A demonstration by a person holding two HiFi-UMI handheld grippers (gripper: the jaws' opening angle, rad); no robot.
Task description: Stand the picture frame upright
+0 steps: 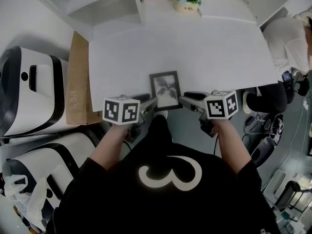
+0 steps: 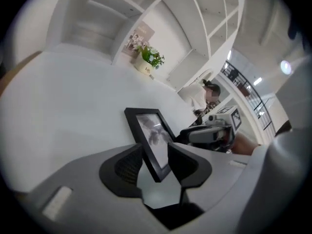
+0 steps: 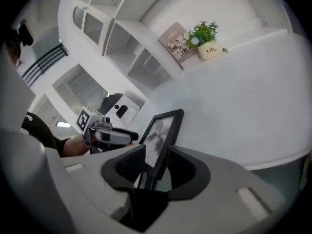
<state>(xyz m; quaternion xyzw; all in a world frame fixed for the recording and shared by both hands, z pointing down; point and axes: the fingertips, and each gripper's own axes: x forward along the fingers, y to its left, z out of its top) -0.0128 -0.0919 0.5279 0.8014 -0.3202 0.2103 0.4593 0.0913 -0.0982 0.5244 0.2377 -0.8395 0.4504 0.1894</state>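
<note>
Head view: frame [image 1: 165, 90] sits on the white table [image 1: 219, 48], close to the near edge, about midway along it. Its face is turned up toward the camera, so it is lying back and not yet upright. Whether its far end is off the table, cannot tell.

Left gripper [image 1: 150, 104] is at the frame's near left corner and right gripper [image 1: 187, 101] at its near right corner, the two set roughly alike.

Left gripper view: jaws stand wide with the frame's corner between them, and its edges meet both pads. Read as clamped on the frame.
Right gripper view: much the same, with the lower part of the frame filling the gap between the pads. A dark strip, likely the stand leg, shows below it. Also read as gripping.

Step in hand, as judged: the two-handed hold is made and the tilt-up is about to start or has barely begun.

The next move calls for:
- raising the far end with both grippers together, pivoting on the bottom edge
- keeping that edge from sliding off the near edge of the table
- getting the leg out behind before letting go
- easing both grips off evenly
</note>
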